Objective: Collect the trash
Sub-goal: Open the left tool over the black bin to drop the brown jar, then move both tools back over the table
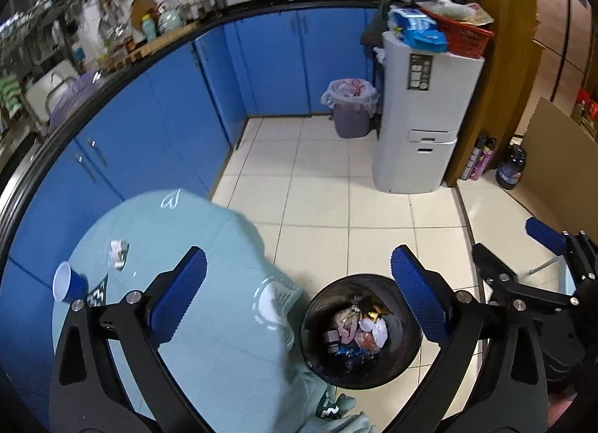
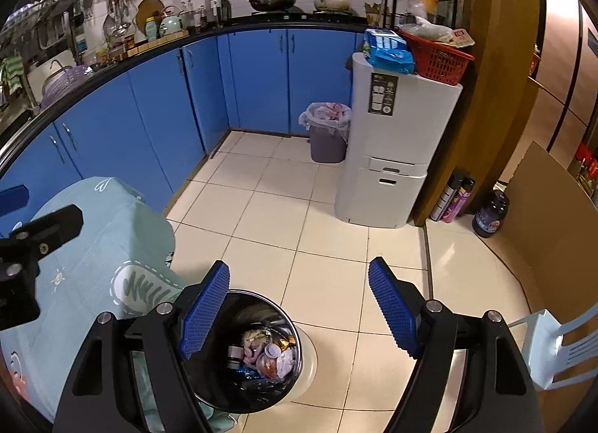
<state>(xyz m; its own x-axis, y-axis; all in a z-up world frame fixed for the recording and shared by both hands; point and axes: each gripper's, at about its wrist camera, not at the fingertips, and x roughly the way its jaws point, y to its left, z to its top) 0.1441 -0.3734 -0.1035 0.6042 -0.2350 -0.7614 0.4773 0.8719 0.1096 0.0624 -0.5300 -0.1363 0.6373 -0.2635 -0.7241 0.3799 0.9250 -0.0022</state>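
Left wrist view: your left gripper [image 1: 299, 294] is spread wide, nothing between the blue pads [image 1: 179, 298], touching nothing. The round dark bin [image 1: 317, 362] sits on the floor tiles below, nearer your right finger than your left, mouth up. Inside it: crumpled wrappers and scraps [image 1: 360, 332], mixed pink, white and gold. Under and beyond your left finger is the table with the pale green cloth [image 1: 209, 231]. On it, a blue cup [image 1: 69, 286] lies tipped on its side, left of your left finger, and a small crumpled wrapper [image 1: 119, 253] lies just beyond it, both well apart from the bin. Your right gripper [image 1: 523, 265] shows at the right edge, blue pad up, open.

Right wrist view: your right gripper [image 2: 299, 309] stands open, a bit narrower than the left, empty, no contact. The bin [image 2: 295, 377] lies between the fingers, closer to the left one; the left pad [image 2: 205, 311] overlaps the rim in the picture, but I cannot tell whether it touches. Same trash pile [image 2: 269, 352] inside. The tablecloth [image 2: 93, 246] is off to your left; one finger of the left gripper [image 2: 45, 227] pokes in over it.

Differences: only the left view shows the cup and the loose wrapper. Only the right view shows the white plastic chair [image 2: 553, 347], right of your right finger.
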